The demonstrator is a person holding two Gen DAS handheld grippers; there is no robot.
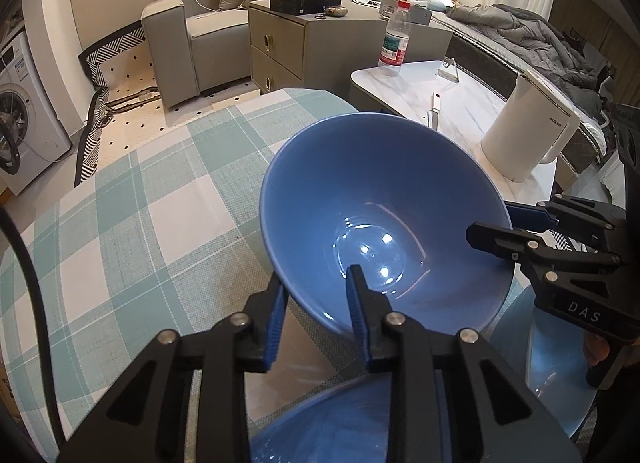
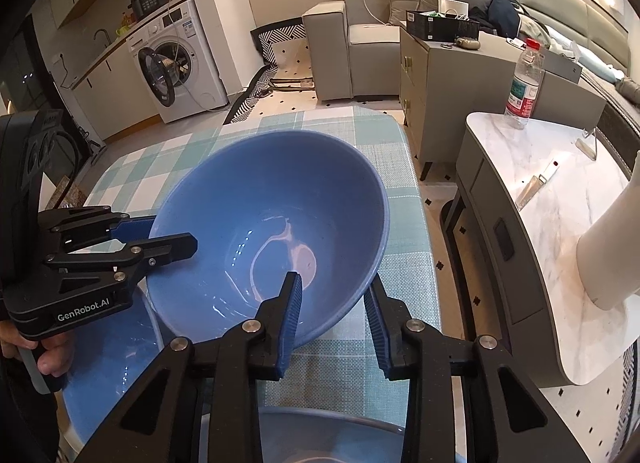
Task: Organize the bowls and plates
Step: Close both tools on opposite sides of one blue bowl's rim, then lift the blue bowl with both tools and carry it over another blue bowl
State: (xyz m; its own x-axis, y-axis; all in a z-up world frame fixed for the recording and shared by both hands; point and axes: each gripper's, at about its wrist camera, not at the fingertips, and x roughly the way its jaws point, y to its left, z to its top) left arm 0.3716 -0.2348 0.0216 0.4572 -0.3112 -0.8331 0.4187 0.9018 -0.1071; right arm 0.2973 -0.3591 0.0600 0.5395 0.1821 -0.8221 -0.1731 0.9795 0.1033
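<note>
Both tongs are clamped on the blue bowl [image 1: 380,223]: left tongs [image 1: 316,315] on its near rim, right tongs [image 2: 334,319] on the opposite rim, tilted bowl between them.

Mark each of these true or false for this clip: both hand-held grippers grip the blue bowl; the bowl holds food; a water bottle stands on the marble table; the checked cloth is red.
1. Both hand-held grippers grip the blue bowl. True: the left hand-held gripper and the right hand-held gripper each pinch its rim.
2. The bowl holds food. False: it is empty.
3. A water bottle stands on the marble table. True.
4. The checked cloth is red. False: teal and white.
</note>
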